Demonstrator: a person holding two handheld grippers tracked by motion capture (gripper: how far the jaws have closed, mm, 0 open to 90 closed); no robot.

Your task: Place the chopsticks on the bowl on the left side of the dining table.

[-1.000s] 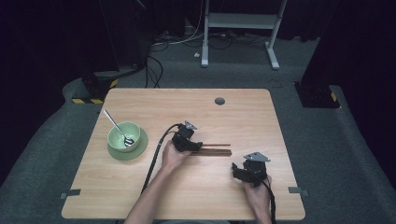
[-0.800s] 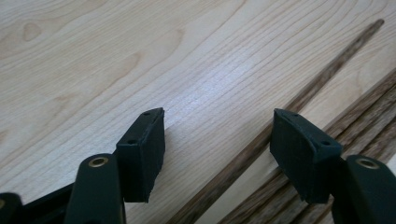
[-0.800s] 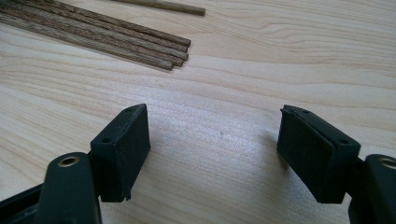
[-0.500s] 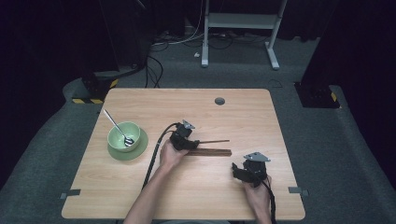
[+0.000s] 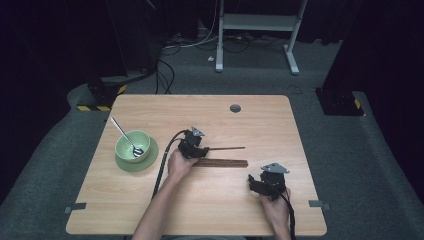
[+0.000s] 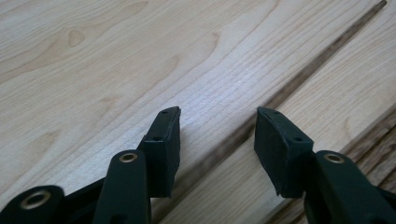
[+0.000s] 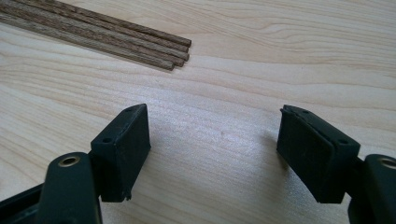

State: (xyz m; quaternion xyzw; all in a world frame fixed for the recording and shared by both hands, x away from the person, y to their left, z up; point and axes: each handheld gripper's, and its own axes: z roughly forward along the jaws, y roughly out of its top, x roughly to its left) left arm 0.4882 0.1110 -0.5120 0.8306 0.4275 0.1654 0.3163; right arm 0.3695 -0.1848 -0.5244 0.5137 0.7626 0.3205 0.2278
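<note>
No brand, label or writing could be read anywhere. The wooden table was the biggest thing, its light top bearing a small dark round plug near the far edge. Toward its left sat a green bowl on a green saucer, with a metal spoon leaning in the bowl. Near the middle lay a bundle of dark wooden sticks, and just beyond it a single stick lay apart.

The left gripper hung low over the single stick, its jaws parted a moderate way and holding nothing; that stick ran between the jaws, not clamped. The right gripper stood nearer the person's edge, jaws spread wide and empty over bare wood, the bundle's ends lying ahead and to their left.
</note>
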